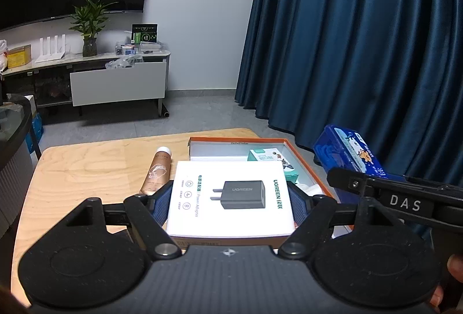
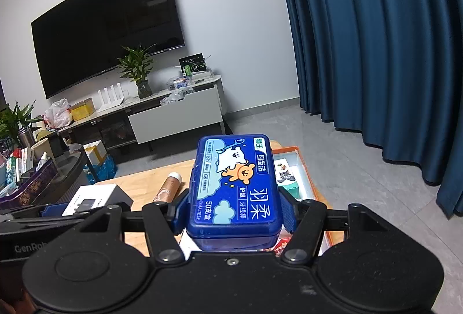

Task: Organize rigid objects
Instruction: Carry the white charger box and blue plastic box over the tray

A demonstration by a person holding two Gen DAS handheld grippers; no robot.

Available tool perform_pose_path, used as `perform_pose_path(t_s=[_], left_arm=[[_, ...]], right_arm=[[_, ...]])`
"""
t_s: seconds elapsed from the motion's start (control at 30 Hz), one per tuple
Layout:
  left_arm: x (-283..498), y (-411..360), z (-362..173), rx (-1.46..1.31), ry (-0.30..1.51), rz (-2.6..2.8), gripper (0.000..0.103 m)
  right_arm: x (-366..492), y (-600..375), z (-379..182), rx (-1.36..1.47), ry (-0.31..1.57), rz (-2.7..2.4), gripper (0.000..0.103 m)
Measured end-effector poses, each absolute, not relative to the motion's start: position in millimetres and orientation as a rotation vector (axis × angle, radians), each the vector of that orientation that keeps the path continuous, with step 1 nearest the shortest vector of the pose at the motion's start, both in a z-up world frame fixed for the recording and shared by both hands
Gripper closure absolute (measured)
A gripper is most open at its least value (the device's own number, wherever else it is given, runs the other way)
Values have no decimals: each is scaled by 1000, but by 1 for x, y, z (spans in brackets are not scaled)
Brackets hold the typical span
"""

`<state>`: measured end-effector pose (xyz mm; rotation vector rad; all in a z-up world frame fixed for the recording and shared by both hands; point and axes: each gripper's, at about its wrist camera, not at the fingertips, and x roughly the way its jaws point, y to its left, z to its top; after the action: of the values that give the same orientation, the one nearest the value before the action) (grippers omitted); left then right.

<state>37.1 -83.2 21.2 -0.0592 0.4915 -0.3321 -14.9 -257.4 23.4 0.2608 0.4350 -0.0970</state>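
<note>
The charger box (image 1: 228,198) sits centre; the bottle (image 1: 157,173) lies at ten o'clock, the tray (image 1: 301,158) at one, the floss case (image 1: 351,153) at two.

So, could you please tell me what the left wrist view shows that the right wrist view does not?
Only the left wrist view shows the left gripper clamping the white UGREEN adapter box face-on. Only the right wrist view shows the right gripper clamping the blue plastic floss-pick case and the cluttered dark side table. Both show the tan white-capped bottle, the orange-rimmed open box and the wooden table.
</note>
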Motion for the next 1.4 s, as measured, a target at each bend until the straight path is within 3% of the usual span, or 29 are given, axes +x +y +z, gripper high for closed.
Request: perform_pose_path(t_s=[1.4], left_arm=[[50,-91,18,-60,509,-312,24]], right_arm=[[-11,-272,23,271,444,-86,30]])
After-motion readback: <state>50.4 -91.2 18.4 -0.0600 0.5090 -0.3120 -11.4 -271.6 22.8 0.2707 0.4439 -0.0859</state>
